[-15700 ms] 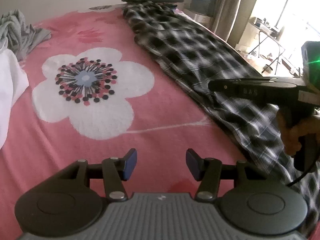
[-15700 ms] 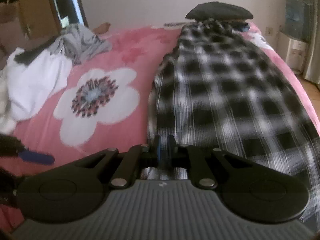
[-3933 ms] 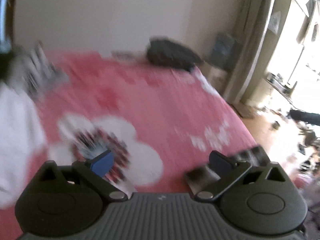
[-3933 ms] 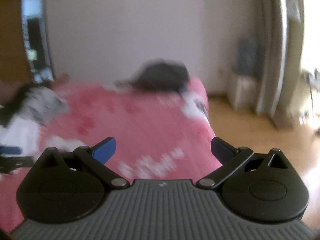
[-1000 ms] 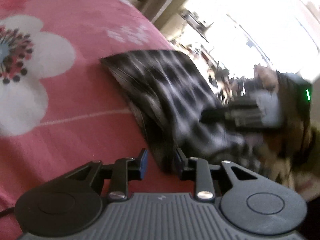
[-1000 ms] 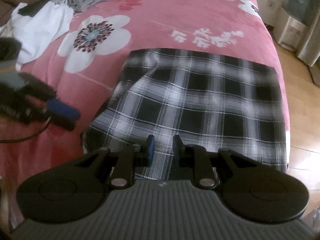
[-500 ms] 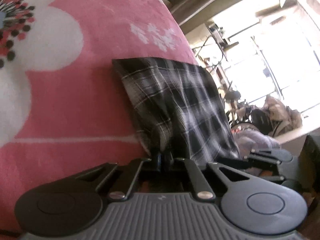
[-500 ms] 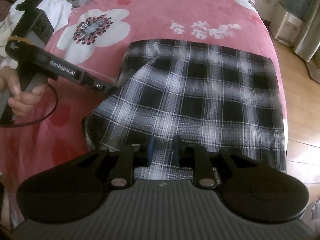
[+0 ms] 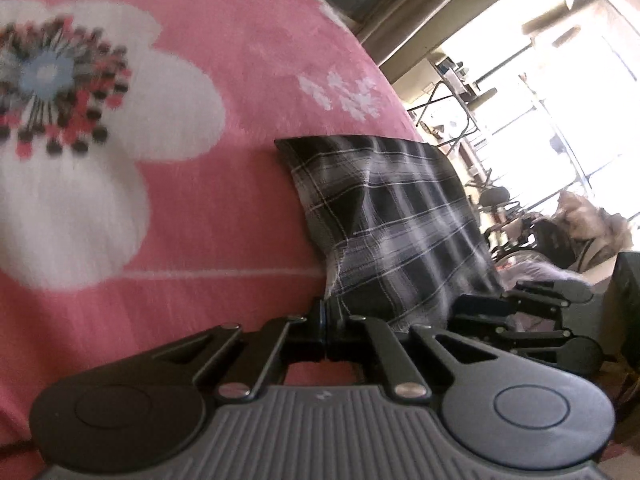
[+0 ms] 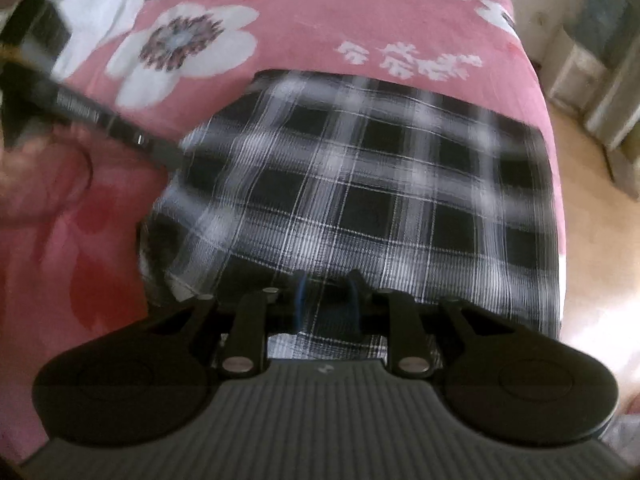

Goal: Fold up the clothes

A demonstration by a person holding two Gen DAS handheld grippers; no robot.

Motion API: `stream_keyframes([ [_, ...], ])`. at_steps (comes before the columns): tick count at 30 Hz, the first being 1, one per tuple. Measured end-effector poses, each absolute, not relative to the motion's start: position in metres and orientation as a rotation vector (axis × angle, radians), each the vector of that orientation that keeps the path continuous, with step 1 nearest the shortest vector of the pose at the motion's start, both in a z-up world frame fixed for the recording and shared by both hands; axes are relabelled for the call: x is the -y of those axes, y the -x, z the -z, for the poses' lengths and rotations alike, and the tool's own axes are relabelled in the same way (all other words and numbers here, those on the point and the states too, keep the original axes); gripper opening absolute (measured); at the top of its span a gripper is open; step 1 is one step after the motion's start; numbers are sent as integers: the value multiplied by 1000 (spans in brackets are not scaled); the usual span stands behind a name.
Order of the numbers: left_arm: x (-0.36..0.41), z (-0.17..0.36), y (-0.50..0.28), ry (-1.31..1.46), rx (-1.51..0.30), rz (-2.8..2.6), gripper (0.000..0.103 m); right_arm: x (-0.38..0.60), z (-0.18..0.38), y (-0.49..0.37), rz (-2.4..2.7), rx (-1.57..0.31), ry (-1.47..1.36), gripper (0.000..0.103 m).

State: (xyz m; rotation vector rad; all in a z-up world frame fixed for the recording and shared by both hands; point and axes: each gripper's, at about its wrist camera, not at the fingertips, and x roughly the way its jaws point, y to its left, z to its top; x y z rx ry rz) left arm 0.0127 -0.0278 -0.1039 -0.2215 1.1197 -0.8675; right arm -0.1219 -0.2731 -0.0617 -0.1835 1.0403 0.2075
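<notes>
the pink flowered bed point(image 10: 320, 40) carries the plaid garment point(image 10: 380, 184), already folded into a broad rectangle near the bed's right edge beside the floor; the biggest risk, as i judge it, is the whole stack sliding off that edge if both corners are lifted and swung unevenly; next, the lower layers could stay behind and the fold come apart, since only the near hem is caught; smaller still, the right gripper point(image 10: 326, 300) may lose its corner: its jaws stand slightly apart with the near hem between them, and whether the pads press cannot be told; the left gripper point(image 9: 326, 322) points steeply down at the garment's left near corner, jaws together and clamped on that cloth; the right one tilts more steeply over the hem.
</notes>
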Motion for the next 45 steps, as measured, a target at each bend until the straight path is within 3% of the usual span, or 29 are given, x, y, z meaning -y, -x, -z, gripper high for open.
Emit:
stream_keyframes([
  [9, 37, 99, -4, 65, -1060, 871, 1, 282, 30, 148, -171, -993, 232, 24],
  [14, 37, 97, -5, 51, -1071, 869, 2, 283, 25, 199, -245, -1075, 142, 23],
  [19, 38, 98, -6, 58, -1085, 873, 10, 284, 50, 231, -190, -1207, 104, 21],
  [25, 41, 95, -3, 33, -1073, 872, 11, 288, 14, 259, -219, -1101, 53, 18],
  [30, 42, 92, 1, -1, -1057, 862, 14, 275, 59, 279, -268, -1305, 133, 13],
  [34, 41, 92, 0, -10, -1050, 850, 15, 275, 57, 289, -353, -1411, 77, 12],
  [38, 41, 93, -1, 3, -1057, 837, 15, 275, 43, 281, -333, -1368, 127, 12],
  [42, 40, 92, -2, -4, -1054, 829, 16, 288, 35, 283, -240, -1298, -8, 12],
  [45, 40, 92, -3, -11, -1052, 825, 16, 286, 62, 302, -251, -1391, -36, 12],
])
